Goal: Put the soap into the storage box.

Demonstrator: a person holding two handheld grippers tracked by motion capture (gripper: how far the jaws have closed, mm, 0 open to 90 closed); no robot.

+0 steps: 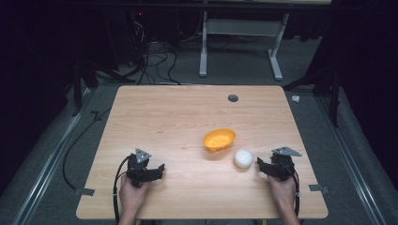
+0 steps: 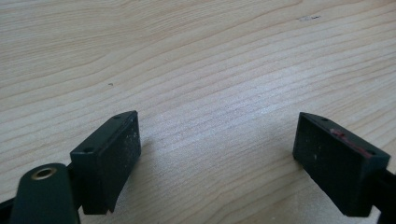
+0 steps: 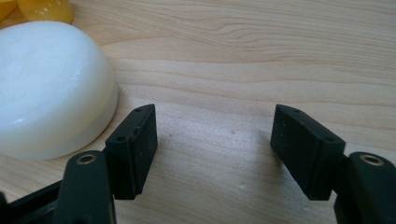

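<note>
- The right gripper (image 1: 264, 165) is held low over the pale wooden table (image 1: 155, 122) near its front right edge; its jaws stand apart with only bare wood between them, and nothing is gripped.
- A white, smooth, dome-shaped bowl (image 1: 243, 158), seemingly turned rim-down, is seen just beside that gripper; in the right gripper view the white dome (image 3: 49, 84) lies to the left of the jaws, close to the left pad but outside the gap.
- The gripper is judged to be lined up level with the table so that the dome can be taken from the side; a small shift toward it is still needed.
- A shallow orange plastic bowl (image 1: 218, 139) is set upright just behind the white one, near it; whether the two touch cannot be told. Its inside looks speckled, and whether anything lies in it cannot be made out.
- What is under the white dome is hidden.
- The left gripper (image 1: 157, 169) is rested near the front left of the table, well apart from both bowls; its jaws are wide open and empty, apparently parked out of the way.
</note>
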